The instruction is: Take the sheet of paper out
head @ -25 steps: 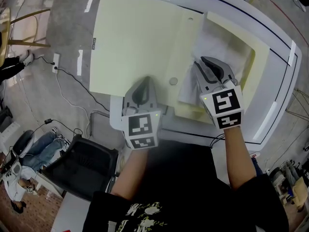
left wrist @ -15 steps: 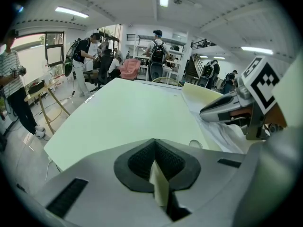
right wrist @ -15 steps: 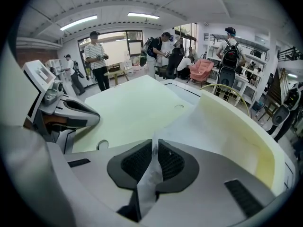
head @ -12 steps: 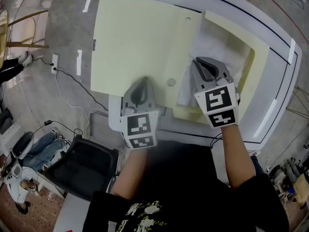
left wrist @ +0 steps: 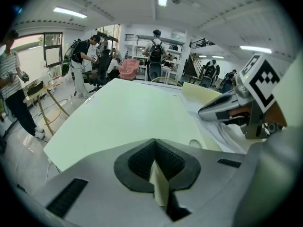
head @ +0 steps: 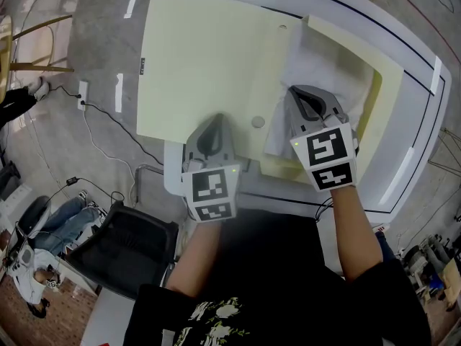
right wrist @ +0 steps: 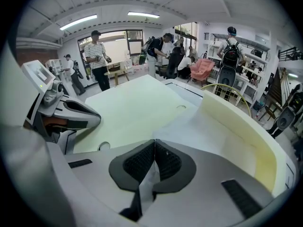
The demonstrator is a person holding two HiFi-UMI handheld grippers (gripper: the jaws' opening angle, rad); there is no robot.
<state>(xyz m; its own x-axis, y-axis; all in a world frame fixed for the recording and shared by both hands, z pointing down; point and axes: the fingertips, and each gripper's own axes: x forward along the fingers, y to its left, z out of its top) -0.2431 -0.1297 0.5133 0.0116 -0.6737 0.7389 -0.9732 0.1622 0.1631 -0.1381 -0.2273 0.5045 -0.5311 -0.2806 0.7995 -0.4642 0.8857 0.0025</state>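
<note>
1. Flap (head: 205, 56), pale yellow, lies opened out flat to the left of its box (head: 392, 67). We see its far-left part reach past the edge of the white table (head: 421, 132), over the floor.
2. Left gripper (left wrist: 154, 143): jaws pressed together on the near edge of the flap. A thin strip of the yellow board shows between the dark pads in the left gripper view.
3. Right gripper (right wrist: 154, 143): jaws closed on the near edge of the white sheet (head: 324, 60). The right gripper view shows a fold of white paper pinched between the pads.
4. Sheet position: it is inside the box, spread over the floor of it, crumpled and slightly lifted near the right gripper. Its left edge lies beside the fold where the flap joins the box.
5. Grippers sit side by side at the near edge of the box, apart from each other. Each shows in the other's view.
6. Round mark (head: 258, 122) on the flap lies between the two grippers.
7. Surroundings: black chair (head: 133, 254) on the floor below the left gripper; several people stand in the room beyond the table.
</note>
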